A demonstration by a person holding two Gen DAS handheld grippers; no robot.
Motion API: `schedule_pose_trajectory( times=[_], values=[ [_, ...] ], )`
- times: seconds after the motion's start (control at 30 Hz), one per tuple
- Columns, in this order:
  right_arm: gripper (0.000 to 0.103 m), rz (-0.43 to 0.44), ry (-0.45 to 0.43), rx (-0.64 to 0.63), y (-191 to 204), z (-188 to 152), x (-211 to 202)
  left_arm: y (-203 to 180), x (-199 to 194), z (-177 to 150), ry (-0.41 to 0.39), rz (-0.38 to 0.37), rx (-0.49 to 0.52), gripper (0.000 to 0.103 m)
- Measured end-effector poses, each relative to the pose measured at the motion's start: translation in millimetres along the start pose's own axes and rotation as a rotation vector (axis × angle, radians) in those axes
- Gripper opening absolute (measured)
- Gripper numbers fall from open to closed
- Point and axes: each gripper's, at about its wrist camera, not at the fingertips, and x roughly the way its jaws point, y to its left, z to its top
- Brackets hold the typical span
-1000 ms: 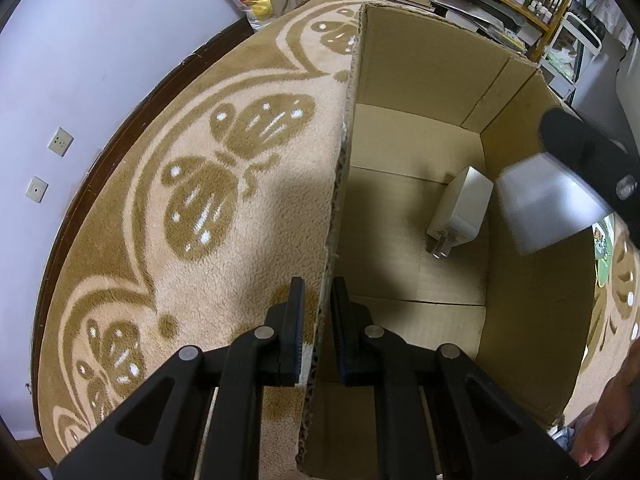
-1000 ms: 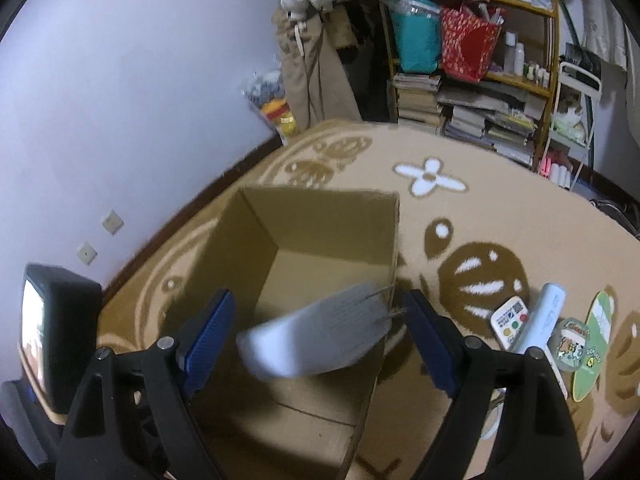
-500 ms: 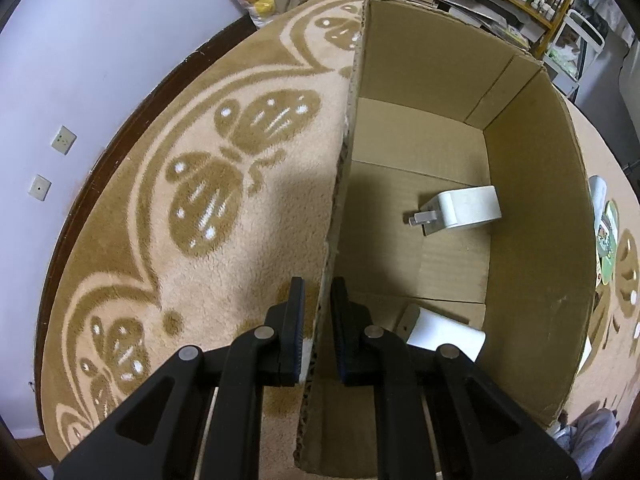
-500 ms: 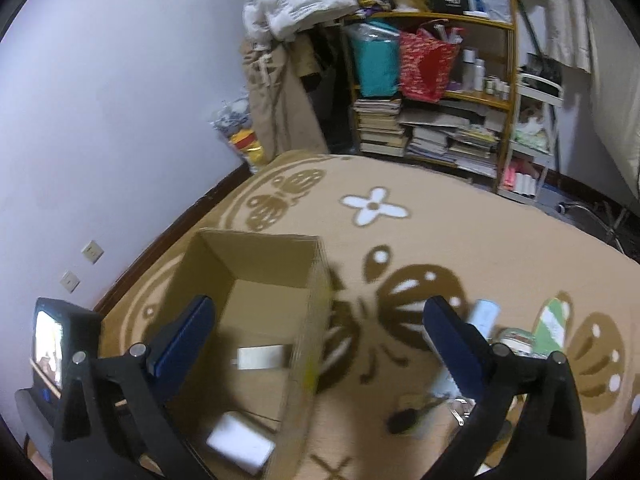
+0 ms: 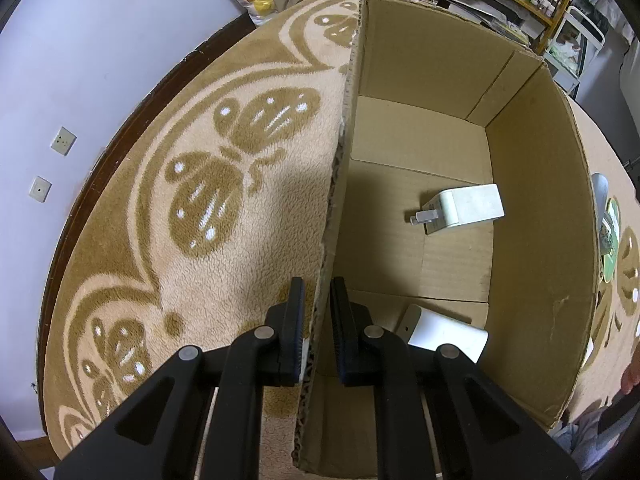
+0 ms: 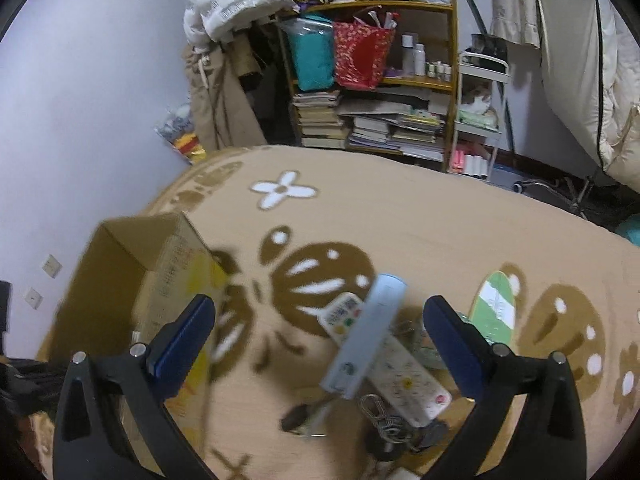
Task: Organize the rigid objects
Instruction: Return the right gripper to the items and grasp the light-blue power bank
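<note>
My left gripper (image 5: 317,300) is shut on the near wall of an open cardboard box (image 5: 344,168) that stands on the carpet. Inside the box lie a white plug adapter (image 5: 466,209) and a flat white device (image 5: 442,334) near the front corner. In the right wrist view, my right gripper (image 6: 320,322) stands wide open with nothing between its fingers, above a pile on the carpet: a long pale blue remote (image 6: 366,334), a white remote with coloured buttons (image 6: 384,356), a green-and-white oval card (image 6: 496,306), a small dark tool (image 6: 304,420) and keys (image 6: 382,416). The box (image 6: 132,280) lies to its left.
A patterned beige-and-brown carpet (image 6: 400,220) covers the floor. A crowded shelf (image 6: 372,92) with books and bags, a small white cart (image 6: 480,120) and hanging clothes stand at the back. A wall (image 5: 80,80) with sockets runs along the left.
The right gripper let the flat white device drop into the box, opened fully and swung right, from over the box to above the pile of remotes. The left gripper stayed put.
</note>
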Motion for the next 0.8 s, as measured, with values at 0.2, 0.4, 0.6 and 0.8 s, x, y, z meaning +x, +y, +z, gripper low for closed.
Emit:
schedule_pose_trajectory(
  times=[0.2, 0.4, 0.6, 0.8],
  values=[
    [0.098, 0.004, 0.022, 0.015, -12, -11, 19, 0, 2, 1, 0.001, 0.007, 0.009, 0.012],
    [0.082, -0.01, 0.093, 0.049, -20, -19, 40, 1, 3, 2, 0.003, 0.006, 0.011, 0.012],
    [0.067, -0.015, 0.128, 0.092, -26, -26, 54, -2, 3, 2, 0.003, 0.017, 0.025, 0.012],
    [0.063, -0.029, 0.165, 0.111, -27, -33, 68, -4, 4, 3, 0.004, 0.031, 0.034, 0.012]
  ],
)
